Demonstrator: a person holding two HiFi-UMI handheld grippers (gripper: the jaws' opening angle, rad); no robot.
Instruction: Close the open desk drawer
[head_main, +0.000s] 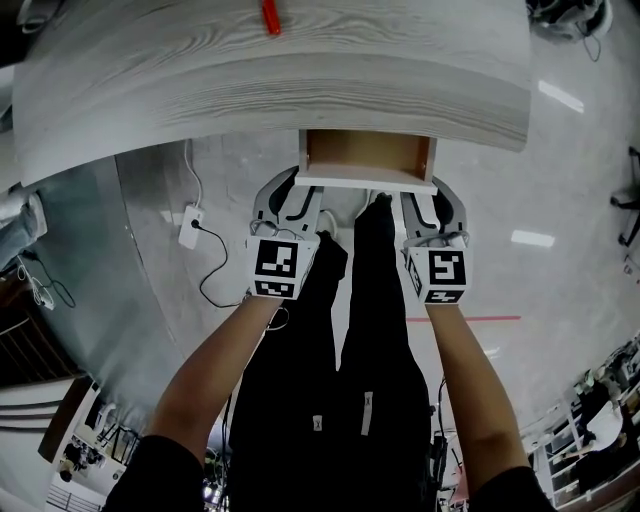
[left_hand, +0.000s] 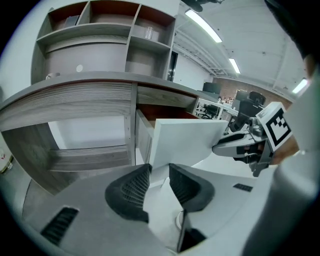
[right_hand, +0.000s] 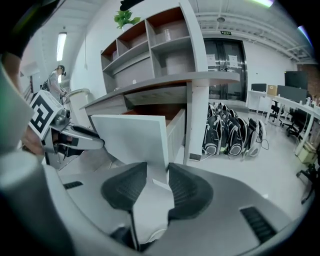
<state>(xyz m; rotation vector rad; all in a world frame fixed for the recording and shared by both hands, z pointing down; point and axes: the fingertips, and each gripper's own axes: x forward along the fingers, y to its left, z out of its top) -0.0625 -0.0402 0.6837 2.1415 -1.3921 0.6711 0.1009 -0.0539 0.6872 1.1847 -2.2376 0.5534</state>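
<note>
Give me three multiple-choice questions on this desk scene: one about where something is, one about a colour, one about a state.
1. Where does the red thing lie?
A. on the desk top
B. on the floor
C. on a shelf

2. What colour is the drawer front?
A. black
B. white
C. red

3. How does the drawer stand?
A. pushed fully in
B. pulled out from under the desk top
C. taken out and set on the floor

Answers:
1 A: the head view shows the red thing on the wood-grain surface, near its far edge.
2 B: the panel looks white in both gripper views.
3 B: the drawer juts out past the desk edge with its brown inside showing, and the left gripper and right gripper are at its front.
</note>
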